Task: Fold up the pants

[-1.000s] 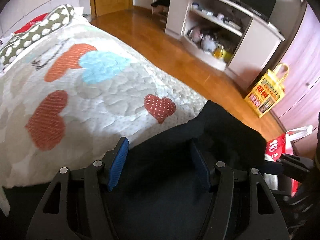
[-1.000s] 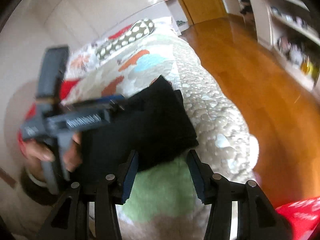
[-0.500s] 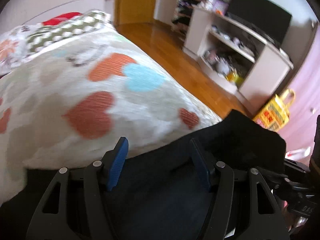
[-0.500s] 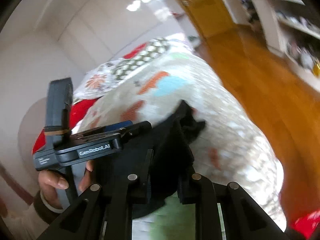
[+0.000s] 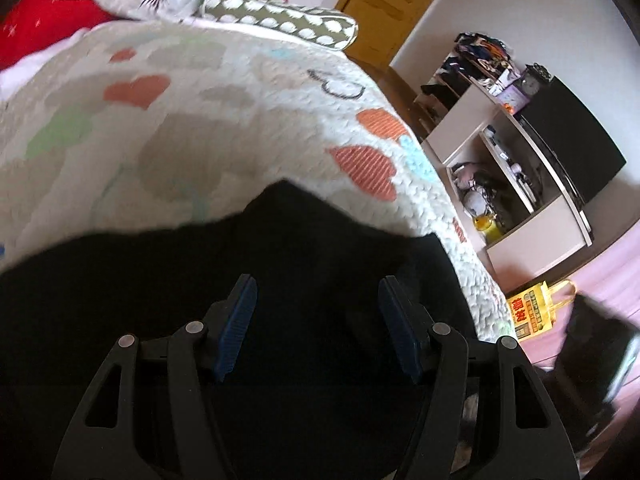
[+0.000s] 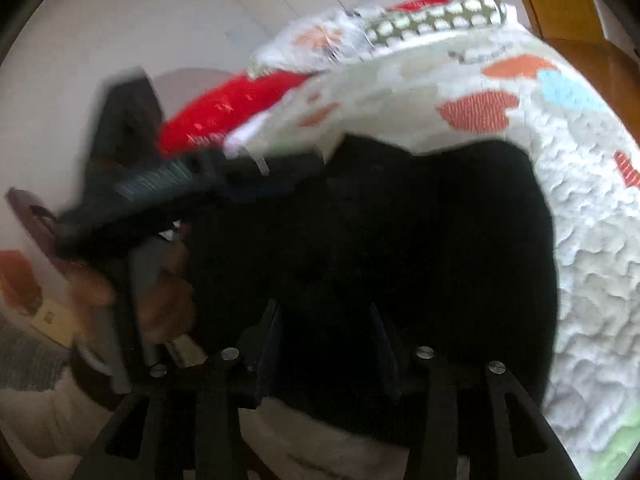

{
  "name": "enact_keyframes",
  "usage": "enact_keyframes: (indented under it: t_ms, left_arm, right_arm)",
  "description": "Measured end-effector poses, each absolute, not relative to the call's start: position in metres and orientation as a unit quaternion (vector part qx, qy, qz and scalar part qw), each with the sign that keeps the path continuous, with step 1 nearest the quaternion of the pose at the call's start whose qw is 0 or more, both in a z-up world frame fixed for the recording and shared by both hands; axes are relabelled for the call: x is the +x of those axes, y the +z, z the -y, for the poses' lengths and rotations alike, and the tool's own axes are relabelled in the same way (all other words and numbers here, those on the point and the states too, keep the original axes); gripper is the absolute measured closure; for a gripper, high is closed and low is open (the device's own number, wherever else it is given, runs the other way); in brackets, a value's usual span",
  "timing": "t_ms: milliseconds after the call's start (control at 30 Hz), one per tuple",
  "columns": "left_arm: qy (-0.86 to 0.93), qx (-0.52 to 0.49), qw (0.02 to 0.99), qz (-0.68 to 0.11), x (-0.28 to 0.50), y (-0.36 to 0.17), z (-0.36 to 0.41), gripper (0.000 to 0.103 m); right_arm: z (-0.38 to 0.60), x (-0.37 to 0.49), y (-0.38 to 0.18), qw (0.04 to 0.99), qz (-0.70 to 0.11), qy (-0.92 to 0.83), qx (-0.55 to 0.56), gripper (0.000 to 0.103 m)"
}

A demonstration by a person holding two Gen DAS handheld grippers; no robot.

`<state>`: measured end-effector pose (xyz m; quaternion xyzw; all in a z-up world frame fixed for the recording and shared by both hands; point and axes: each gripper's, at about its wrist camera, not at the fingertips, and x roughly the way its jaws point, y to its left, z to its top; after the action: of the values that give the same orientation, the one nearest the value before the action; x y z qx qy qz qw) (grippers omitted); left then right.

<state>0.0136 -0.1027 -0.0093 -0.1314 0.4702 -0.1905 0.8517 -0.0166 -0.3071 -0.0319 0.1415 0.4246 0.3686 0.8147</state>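
The black pants [image 5: 288, 264] lie bunched on the heart-patterned quilt [image 5: 224, 120] near the bed's foot; they also fill the middle of the right wrist view [image 6: 420, 240]. My left gripper [image 5: 316, 320] is open, its blue-padded fingers spread over the dark cloth. My right gripper [image 6: 326, 340] is open too, its fingers over the near edge of the pants. The left gripper's body and the hand holding it show blurred at the left of the right wrist view [image 6: 160, 200].
Pillows [image 5: 280, 20] and a red cushion [image 5: 48, 24] lie at the bed's head. A white shelf unit [image 5: 520, 184] with a dark TV [image 5: 568, 140] stands right of the bed. A yellow bag [image 5: 536, 312] sits on the floor. A wooden door [image 5: 392, 4] is at the back.
The right gripper, shut on a pants fold half a second ago, has opened and the cloth now lies flatter. Both grippers swung toward the bed's head; the left stayed open.
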Motion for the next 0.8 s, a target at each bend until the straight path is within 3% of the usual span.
enact_keyframes:
  t_ms: [167,467,533,567,600,633,667,800]
  left_arm:
    - [-0.21,-0.121,0.844,-0.479,0.004,-0.017,0.126,0.04]
    - [-0.217,-0.071,0.843,-0.487,-0.002,-0.03,0.168,0.04]
    - [-0.216,-0.074,0.845,-0.484,-0.001,-0.032,0.171,0.05]
    - [-0.214,-0.071,0.845,-0.485,0.0,-0.033,0.172,0.074]
    - [-0.212,-0.069,0.842,-0.491,0.002,-0.034,0.173,0.08]
    - [-0.214,-0.075,0.84,-0.494,0.003,-0.035,0.171,0.081]
    - [-0.218,-0.081,0.838,-0.494,0.003,-0.034,0.169,0.088]
    - [-0.218,-0.068,0.853,-0.469,-0.008,-0.013,0.162,0.089]
  right_arm:
    - [0.34,-0.029,-0.009,0.861,-0.388,0.307,0.115,0.058]
    - [0.341,-0.005,-0.036,0.877,-0.416,0.228,0.073,0.058]
    - [0.337,-0.002,-0.036,0.878,-0.417,0.224,0.066,0.058]
    - [0.338,-0.003,-0.038,0.878,-0.418,0.222,0.064,0.058]
    - [0.339,-0.008,-0.043,0.878,-0.419,0.222,0.063,0.058]
    - [0.339,-0.009,-0.042,0.879,-0.419,0.22,0.061,0.058]
    - [0.34,-0.011,-0.039,0.879,-0.419,0.22,0.058,0.058]
    - [0.337,-0.016,-0.029,0.881,-0.412,0.226,0.052,0.058]
